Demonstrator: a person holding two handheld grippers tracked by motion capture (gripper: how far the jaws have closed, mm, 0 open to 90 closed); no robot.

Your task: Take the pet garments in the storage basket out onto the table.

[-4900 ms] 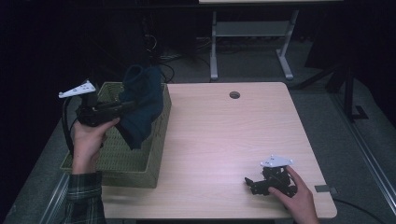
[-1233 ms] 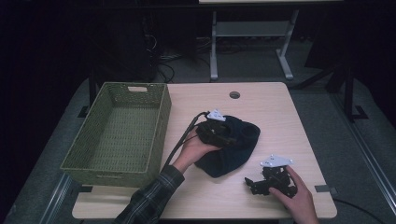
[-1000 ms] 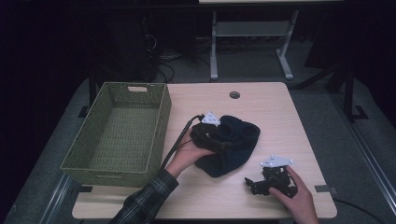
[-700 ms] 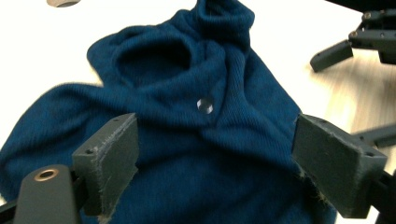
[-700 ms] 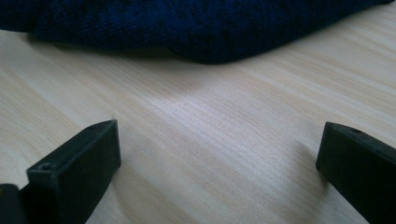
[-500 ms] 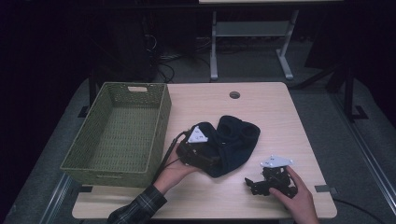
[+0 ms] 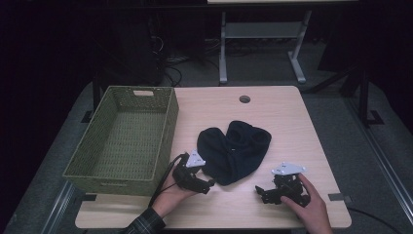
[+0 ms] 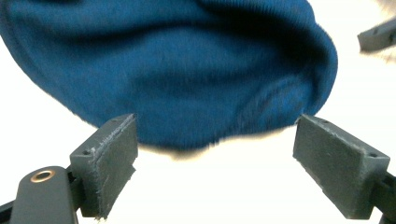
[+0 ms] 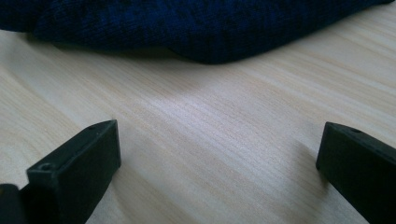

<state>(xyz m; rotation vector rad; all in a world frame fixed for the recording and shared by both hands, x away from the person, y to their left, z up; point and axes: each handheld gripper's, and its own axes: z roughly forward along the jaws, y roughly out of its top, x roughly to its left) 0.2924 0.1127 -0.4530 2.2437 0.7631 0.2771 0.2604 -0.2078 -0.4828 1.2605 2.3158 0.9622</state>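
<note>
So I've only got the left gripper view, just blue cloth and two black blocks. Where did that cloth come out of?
Observer: I can't say from this moment, but a green woven basket sits left of the cloth, with nothing in it.
Operator: Is the other hand holding anything?
Observer: No. The right gripper has its jaws wide apart over bare table, short of the cloth's edge.
Operator: Is the cloth near falling off?
Observer: No, it lies mid-table, well in from every edge.
</note>
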